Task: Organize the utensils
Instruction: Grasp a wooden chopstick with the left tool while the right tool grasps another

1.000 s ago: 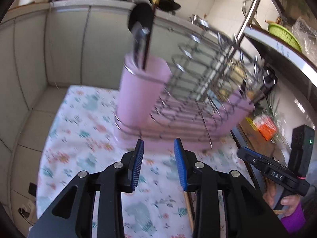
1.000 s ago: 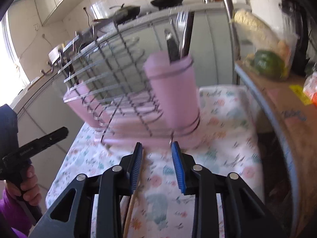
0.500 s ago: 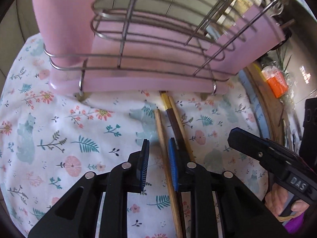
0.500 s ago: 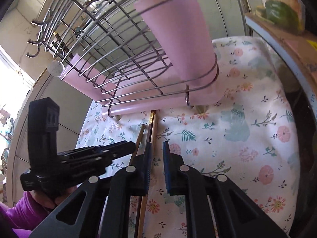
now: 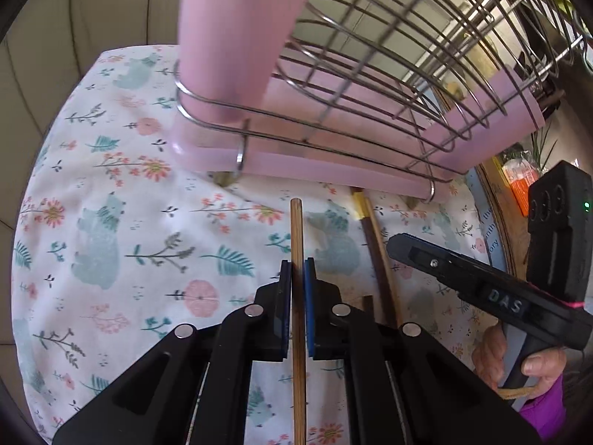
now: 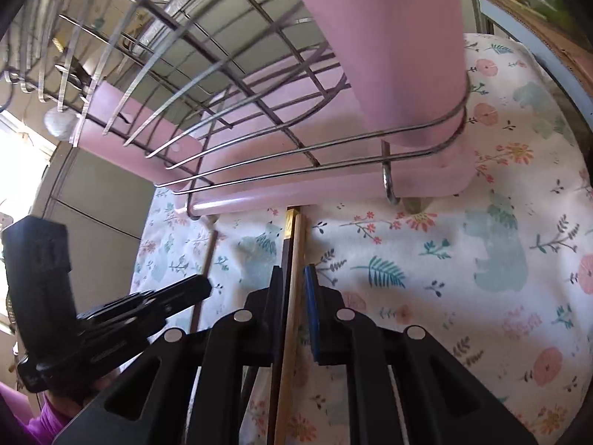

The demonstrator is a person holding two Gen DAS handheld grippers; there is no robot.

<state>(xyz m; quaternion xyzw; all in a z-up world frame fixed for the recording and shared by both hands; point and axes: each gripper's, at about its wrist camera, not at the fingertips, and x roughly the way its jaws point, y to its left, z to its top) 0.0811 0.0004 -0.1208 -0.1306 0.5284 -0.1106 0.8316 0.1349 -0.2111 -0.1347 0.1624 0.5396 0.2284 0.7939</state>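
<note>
1. The left claw [image 5: 295, 274] is closing on a light wooden chopstick [image 5: 296, 237] that lies on the floral-clothed worktop [image 5: 111, 244]; its pads sit right against the stick.
2. The right claw [image 6: 294, 278] has narrowed around a dark chopstick [image 6: 287, 244] and a pale chopstick [image 6: 298, 256] lying together (whether the pads press them I cannot tell).
3. Nothing is lifted yet, so all three still have to reach the pink utensil cup [image 5: 241, 37] in the dish rack [image 5: 407, 85]; the task looks barely begun.
</note>
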